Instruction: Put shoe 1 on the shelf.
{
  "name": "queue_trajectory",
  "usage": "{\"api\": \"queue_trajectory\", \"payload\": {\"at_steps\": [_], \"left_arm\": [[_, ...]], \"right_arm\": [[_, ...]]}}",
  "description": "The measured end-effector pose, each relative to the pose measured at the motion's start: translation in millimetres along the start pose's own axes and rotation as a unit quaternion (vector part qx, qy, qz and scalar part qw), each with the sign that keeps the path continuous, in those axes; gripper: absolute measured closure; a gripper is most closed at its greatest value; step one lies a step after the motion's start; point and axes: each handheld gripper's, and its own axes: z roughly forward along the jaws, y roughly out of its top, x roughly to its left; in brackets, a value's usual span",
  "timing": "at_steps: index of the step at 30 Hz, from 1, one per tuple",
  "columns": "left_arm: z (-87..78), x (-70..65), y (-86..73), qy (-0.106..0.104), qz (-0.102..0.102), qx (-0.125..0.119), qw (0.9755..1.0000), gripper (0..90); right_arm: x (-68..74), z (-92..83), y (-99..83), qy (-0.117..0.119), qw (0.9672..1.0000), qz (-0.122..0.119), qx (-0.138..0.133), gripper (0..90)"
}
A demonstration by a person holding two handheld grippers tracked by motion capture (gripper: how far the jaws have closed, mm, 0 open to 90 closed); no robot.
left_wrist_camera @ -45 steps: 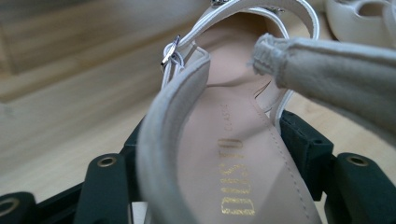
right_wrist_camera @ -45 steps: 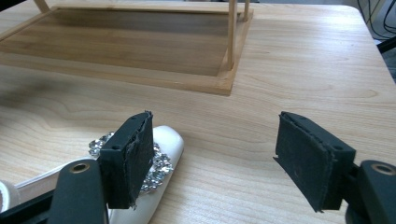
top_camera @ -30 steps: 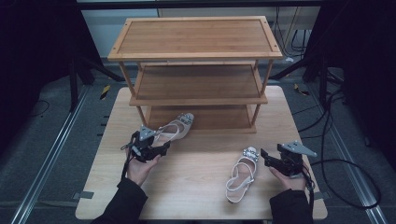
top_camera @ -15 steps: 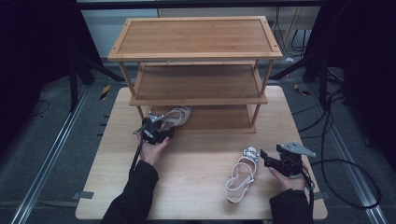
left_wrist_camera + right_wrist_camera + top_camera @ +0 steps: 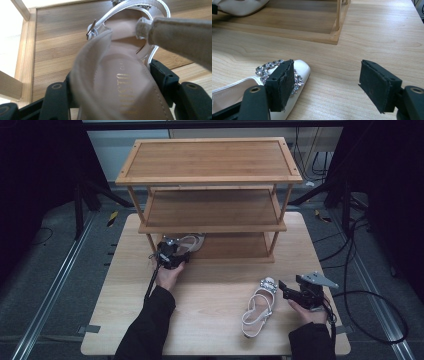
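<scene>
Carried forward since the earlier frame, the left hand-held gripper (image 5: 176, 256) now grasps the pale leather sandal (image 5: 189, 243) by its heel, toe resting on the bottom shelf of the slatted wooden rack (image 5: 210, 157) (at about 11 o'clock on the bench (image 5: 210, 330)). At 4 o'clock the right hand-held gripper (image 5: 287, 287) stands released beside the second sandal (image 5: 257, 307), whose toe carries glittering stones.

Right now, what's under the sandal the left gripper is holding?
The sandal, clamped in the left gripper, sits over the bottom shelf of the wooden rack; bare slats show beside it. Whether the sole touches the shelf is hidden by the shoe itself.
</scene>
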Motion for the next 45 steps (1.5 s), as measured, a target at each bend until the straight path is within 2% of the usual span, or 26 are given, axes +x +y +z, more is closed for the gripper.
{"api": "queue_trajectory", "payload": {"at_steps": [4, 7, 11, 13, 15, 18, 22, 24, 26, 28, 33, 36, 38, 42, 45], "left_arm": [[0.8, 1.0, -3.9, -0.001, 0.003, 0.001, 1.0000, 32.3], [-4.8, 1.8, -5.3, -0.006, 0.008, 0.001, 0.9999, 25.1], [-24.9, 6.5, -3.2, -0.014, 0.007, -0.021, 0.9997, 21.6], [-39.4, 9.6, -4.7, -0.015, 0.013, -0.030, 0.9993, 19.7], [-51.7, 12.9, -10.1, -0.022, 0.009, -0.042, 0.9988, 19.7], [-63.9, 16.1, -21.9, -0.020, 0.016, -0.042, 0.9988, 21.1], [-68.3, 14.6, -40.2, -0.027, 0.029, -0.030, 0.9988, 26.1], [-64.9, 10.1, -46.7, -0.021, 0.040, -0.021, 0.9987, 30.2], [-57.0, 7.1, -50.0, -0.018, 0.044, -0.012, 0.9988, 32.9], [-48.3, 5.7, -51.6, -0.013, 0.041, -0.009, 0.9990, 36.8], [-34.5, 7.2, -51.0, -0.011, 0.029, -0.013, 0.9994, 53.5], [-29.9, 11.0, -51.7, -0.013, 0.022, -0.008, 0.9996, 58.6], [-28.4, 13.6, -52.0, -0.024, 0.015, -0.009, 0.9996, 62.2], [-27.8, 10.7, -51.8, -0.033, 0.026, -0.009, 0.9991, 74.6], [-28.1, 9.2, -49.3, -0.035, 0.033, -0.011, 0.9988, 75.4]], "right_arm": [[0.5, -0.1, 0.0, 0.000, 1.0000, 0.000, 0.000, 28.4], [0.8, -0.2, -0.1, 0.000, 1.0000, -0.002, -0.002, 28.4], [1.3, -0.1, -0.2, 0.001, 1.0000, -0.002, 0.000, 28.0], [1.5, -0.5, -0.1, 0.000, 1.0000, -0.002, 0.000, 27.9], [1.3, -1.2, 0.0, -0.001, 1.0000, -0.002, -0.002, 28.0], [1.0, -1.7, 0.0, -0.003, 1.0000, -0.002, -0.002, 28.0], [1.2, -1.7, -0.1, -0.005, 1.0000, -0.004, -0.002, 28.0], [1.6, -1.5, -0.2, -0.004, 1.0000, -0.003, -0.002, 28.1], [1.8, -1.3, -0.4, -0.004, 1.0000, -0.004, -0.001, 28.1], [2.1, -1.1, -0.5, -0.003, 1.0000, -0.004, 0.000, 28.2], [1.4, -0.4, -0.9, -0.003, 1.0000, -0.005, 0.002, 28.5], [1.1, -0.3, -1.1, -0.004, 0.9999, -0.010, 0.001, 28.7], [1.1, -0.6, -0.9, -0.003, 1.0000, -0.007, 0.002, 28.9], [1.1, 0.3, -1.3, -0.003, 0.9999, -0.009, 0.005, 29.1], [1.3, 0.2, -1.3, -0.004, 0.9999, -0.010, 0.003, 29.2]]}}
